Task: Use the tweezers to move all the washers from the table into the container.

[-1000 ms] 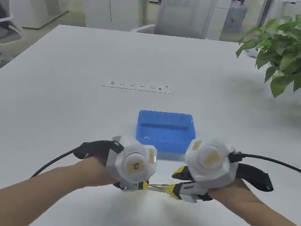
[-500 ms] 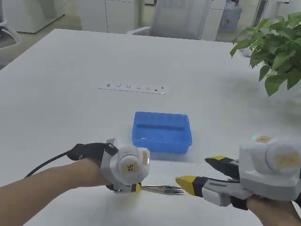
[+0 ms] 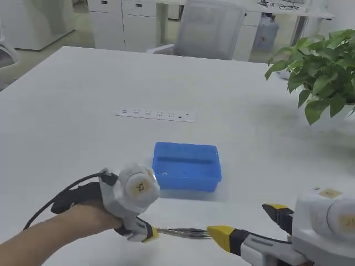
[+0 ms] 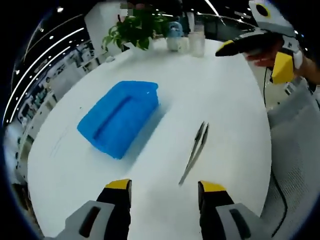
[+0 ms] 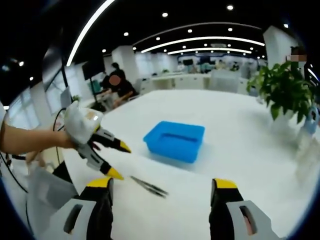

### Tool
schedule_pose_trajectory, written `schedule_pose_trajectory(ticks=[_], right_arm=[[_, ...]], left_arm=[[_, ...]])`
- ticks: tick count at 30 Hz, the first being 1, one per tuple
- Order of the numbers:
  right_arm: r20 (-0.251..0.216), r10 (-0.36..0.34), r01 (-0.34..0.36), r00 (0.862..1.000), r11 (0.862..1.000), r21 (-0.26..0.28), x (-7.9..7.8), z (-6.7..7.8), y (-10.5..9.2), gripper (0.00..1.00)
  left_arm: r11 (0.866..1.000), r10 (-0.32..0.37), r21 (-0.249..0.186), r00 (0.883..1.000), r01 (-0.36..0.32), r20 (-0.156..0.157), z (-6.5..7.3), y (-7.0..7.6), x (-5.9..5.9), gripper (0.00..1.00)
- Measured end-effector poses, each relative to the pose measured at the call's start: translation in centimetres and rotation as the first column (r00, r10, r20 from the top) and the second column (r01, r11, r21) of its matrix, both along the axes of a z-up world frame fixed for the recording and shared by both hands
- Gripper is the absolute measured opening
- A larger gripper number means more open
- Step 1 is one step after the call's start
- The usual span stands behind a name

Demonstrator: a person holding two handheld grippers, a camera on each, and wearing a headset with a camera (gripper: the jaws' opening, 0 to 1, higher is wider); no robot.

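Right, on my feed the left tongs [image 4: 165, 186] stand wide open with nothing between the jaws. The right tongs [image 5: 162, 183] are spread just as wide and are also empty. The tweezers [image 4: 195, 150] lie flat on the white surface [image 3: 83, 100], free of both tools. In the left gripper view they lie just ahead of the gap between the jaws, with the near end close to the yellow tips but not touching them. From the head view they lie between the two tools, one end just beside the left tongs' yellow tip and the other near the right tongs' nearer tip (I cannot tell whether either tip grazes the metal). The blue container [image 3: 186, 166] sits on the surface beyond the tweezers, a little apart from them, and I cannot make out what is in it. Farther back a white power strip [image 3: 155, 114] lies flat. A leafy plant [image 3: 319, 72] stands at the right edge, and an office chair [image 3: 208, 27] is at the far side.
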State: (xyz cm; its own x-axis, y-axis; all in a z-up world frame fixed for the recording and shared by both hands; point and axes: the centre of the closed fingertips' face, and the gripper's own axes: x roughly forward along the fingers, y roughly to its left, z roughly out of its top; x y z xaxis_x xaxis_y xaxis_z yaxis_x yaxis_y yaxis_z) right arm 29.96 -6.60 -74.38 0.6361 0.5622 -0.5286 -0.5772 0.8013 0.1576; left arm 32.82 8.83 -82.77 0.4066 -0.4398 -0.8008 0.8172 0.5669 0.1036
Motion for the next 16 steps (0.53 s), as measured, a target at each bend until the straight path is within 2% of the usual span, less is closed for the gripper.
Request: schedule_pose_trajectory(ticks=[3, 4, 5, 8, 10, 11, 14, 16], right_arm=[[-0.004, -0.003, 0.003, 1.0, 1.0, 0.0, 0.0, -0.1, -0.1, 0.83], [-0.004, -0.005, 0.005, 1.0, 1.0, 0.0, 0.1, -0.1, -0.1, 0.83], [-0.003, -0.011, 0.011, 1.0, 1.0, 0.002, 0.1, -0.2, -0.2, 0.84], [-0.002, -0.022, 0.022, 1.0, 1.0, 0.003, 0.1, -0.4, -0.3, 0.9], [0.002, -0.023, 0.023, 1.0, 1.0, 0.0, 0.0, -0.4, -0.3, 0.93], [0.006, -0.026, 0.026, 1.0, 1.0, -0.003, 0.0, -0.4, -0.3, 0.94], [0.014, -0.031, 0.031, 0.999, 0.999, -0.008, 0.0, -0.4, -0.4, 0.99], [0.033, -0.047, 0.047, 0.998, 0.999, -0.012, 0.0, -0.2, -0.7, 0.99]], left_arm=[[0.995, 0.083, -0.062, 0.996, -0.081, 0.025, 1.6, 1.1, 0.0, 0.63], [0.991, 0.11, -0.084, 0.994, -0.107, 0.025, 2.1, 1.5, -0.1, 0.65], [0.982, 0.146, -0.121, 0.989, -0.142, 0.027, 3.0, 1.9, -0.3, 0.67], [0.954, 0.245, -0.187, 0.969, -0.233, 0.044, 5.2, 3.4, -1.0, 0.77], [0.939, 0.284, -0.22, 0.957, -0.266, 0.056, 6.1, 4.0, -1.5, 0.83], [0.926, 0.311, -0.245, 0.948, -0.287, 0.063, 6.6, 4.6, -1.8, 0.84], [0.902, 0.367, -0.267, 0.928, -0.338, 0.064, 7.6, 5.8, -2.6, 0.89], [0.881, 0.402, -0.297, 0.914, -0.369, 0.057, 8.3, 6.2, -3.4, 0.95]])
